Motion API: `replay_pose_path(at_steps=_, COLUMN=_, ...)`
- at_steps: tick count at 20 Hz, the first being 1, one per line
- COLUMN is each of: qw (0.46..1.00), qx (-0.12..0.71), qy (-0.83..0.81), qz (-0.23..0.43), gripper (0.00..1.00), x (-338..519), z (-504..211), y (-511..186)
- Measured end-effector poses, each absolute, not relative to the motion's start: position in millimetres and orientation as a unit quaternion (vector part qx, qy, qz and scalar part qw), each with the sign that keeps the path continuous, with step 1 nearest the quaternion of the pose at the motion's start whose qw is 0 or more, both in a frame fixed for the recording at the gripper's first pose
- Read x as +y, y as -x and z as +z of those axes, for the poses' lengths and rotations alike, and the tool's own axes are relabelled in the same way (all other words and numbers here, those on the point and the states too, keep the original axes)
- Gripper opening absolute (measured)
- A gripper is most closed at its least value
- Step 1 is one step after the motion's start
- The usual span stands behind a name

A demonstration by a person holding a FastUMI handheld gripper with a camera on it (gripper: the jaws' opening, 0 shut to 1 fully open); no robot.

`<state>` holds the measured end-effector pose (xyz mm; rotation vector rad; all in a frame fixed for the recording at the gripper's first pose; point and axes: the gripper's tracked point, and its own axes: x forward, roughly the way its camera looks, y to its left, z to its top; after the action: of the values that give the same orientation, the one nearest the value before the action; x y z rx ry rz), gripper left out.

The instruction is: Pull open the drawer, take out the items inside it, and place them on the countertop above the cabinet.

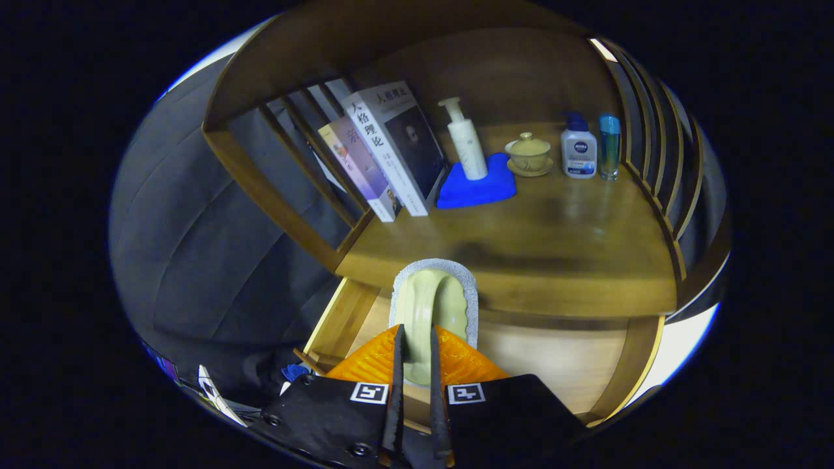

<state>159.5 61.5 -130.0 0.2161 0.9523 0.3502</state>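
The claw [417,339] is clamped on a pale green brush [433,303] with a grey bristle rim, held above the open drawer [554,358], just below the tabletop's [554,234] front edge. Books [384,150], a pump bottle [468,140] on a blue cloth [479,185] and a lidded cup [529,155] stand farther back.

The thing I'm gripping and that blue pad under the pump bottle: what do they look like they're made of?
The gripper is shut on a brush: pale green handle, smooth and slightly glossy, likely moulded plastic; its grey edging looks fuzzy, like sponge or fibre. The blue pad is matte, soft-edged and folded, probably microfibre cloth. The pump bottle looks like white plastic.
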Motion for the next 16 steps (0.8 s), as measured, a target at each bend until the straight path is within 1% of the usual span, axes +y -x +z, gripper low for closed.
replay_pose_path(at_steps=11, qw=0.879, qx=0.457, qy=-0.103, qz=0.094, gripper=0.19, x=18.7, z=-140.5, y=-250.9)
replay_pose_path(at_steps=16, qw=0.863, qx=0.48, qy=-0.142, qz=0.073, gripper=0.19, x=15.2, z=-153.5, y=-276.1)
